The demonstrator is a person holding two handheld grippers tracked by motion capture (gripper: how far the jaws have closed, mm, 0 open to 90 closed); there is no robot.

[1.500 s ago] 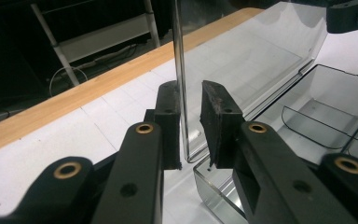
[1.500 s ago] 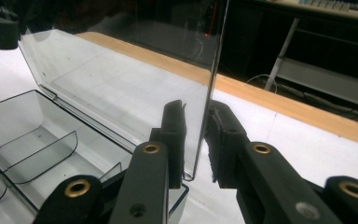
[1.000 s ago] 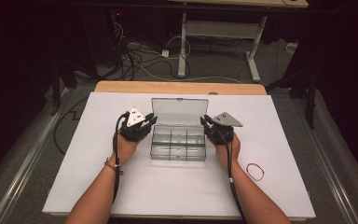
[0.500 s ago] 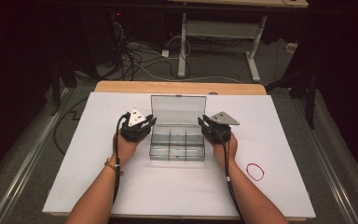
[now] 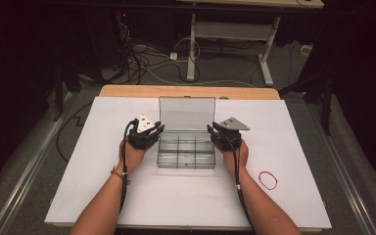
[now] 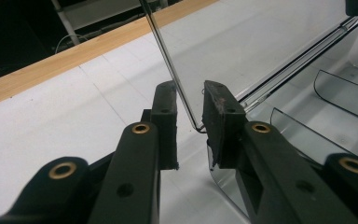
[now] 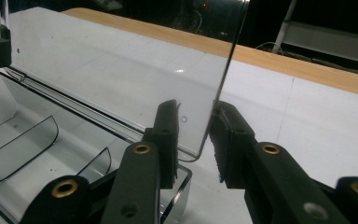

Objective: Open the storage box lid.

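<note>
High view: clear box (image 5: 186,152) sits mid-table on the white sheet (image 5: 103,196), lid (image 5: 187,113) standing upright at the far side. Compartments look empty. A red band (image 5: 268,179) lies well apart, to the right, near the right forearm.

Progress, as a judgement: the lid is fully raised, so either the opening is just done or the closing is about to start; the pictures do not settle which. Nothing has gone into the compartments, and the band is untouched.

Left gripper (image 6: 189,122), left gripper view: jaws narrowly apart, straddling the lid's lower corner near the hinge. The lid edge runs between the pads, very near the right pad; I cannot tell whether it touches. Not clamped.

Right gripper (image 7: 195,135), right gripper view: same posture at the opposite corner, jaws narrowly parted with the lid edge between them, daylight on both sides. No firm grip on either side; each gripper brackets the lid rather than holds it.
</note>
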